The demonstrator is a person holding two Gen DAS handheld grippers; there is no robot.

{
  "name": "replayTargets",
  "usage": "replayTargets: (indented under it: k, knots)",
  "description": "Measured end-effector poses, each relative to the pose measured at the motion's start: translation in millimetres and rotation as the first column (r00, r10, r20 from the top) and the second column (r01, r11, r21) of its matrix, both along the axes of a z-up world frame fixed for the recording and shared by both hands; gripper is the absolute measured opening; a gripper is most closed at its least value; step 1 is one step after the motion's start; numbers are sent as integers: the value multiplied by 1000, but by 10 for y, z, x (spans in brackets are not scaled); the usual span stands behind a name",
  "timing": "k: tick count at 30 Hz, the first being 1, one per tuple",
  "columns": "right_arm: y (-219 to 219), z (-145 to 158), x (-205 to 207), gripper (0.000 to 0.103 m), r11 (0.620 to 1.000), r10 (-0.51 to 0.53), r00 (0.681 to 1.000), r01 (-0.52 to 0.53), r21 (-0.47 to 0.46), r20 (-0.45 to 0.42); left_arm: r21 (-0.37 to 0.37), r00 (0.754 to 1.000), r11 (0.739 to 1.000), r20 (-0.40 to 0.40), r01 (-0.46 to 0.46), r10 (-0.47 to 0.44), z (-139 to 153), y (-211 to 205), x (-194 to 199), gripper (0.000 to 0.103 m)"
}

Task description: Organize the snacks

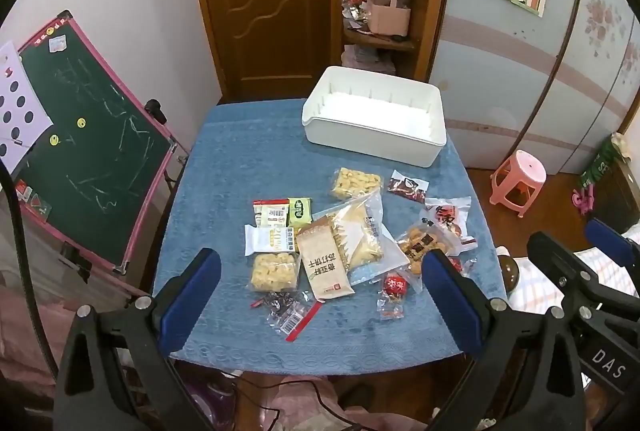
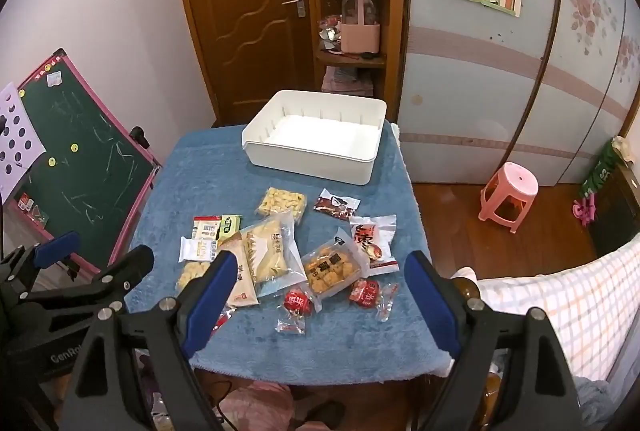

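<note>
Several snack packets lie scattered on the near half of a blue-towelled table [image 1: 240,159]. Among them are a tan cracker packet [image 1: 324,263], a clear bag of wafers [image 2: 270,251], a cookie packet [image 2: 330,267] and round red candies [image 2: 298,303]. An empty white bin [image 1: 372,147] [image 2: 308,159] stands at the far side. My left gripper [image 1: 320,263] hovers open above the left packets, holding nothing. My right gripper [image 2: 322,265] hangs open over the cookie packet and candies, also holding nothing. Each gripper shows at the edge of the other's view: the right gripper [image 1: 572,237], the left gripper [image 2: 96,251].
A green chalkboard easel [image 1: 88,151] leans close to the table's left edge. A pink stool [image 2: 508,191] stands on the wood floor to the right. A checked cloth [image 2: 580,295] lies near the right front corner. A door and shelf stand behind the bin.
</note>
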State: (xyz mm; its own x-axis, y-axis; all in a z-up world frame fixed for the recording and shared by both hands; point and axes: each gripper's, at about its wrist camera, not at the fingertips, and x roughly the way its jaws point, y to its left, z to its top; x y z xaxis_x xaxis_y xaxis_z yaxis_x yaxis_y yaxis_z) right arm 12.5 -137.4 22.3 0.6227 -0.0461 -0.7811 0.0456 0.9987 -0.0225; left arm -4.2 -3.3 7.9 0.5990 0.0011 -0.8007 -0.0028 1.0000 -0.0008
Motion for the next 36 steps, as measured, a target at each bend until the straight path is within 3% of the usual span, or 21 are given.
replayTargets:
  k: [36]
  knots:
    - [40,4,12,87,1000,11,1000,-11,-4,0,-34,1000,999,-22,-10,10,-134,51,-34,100]
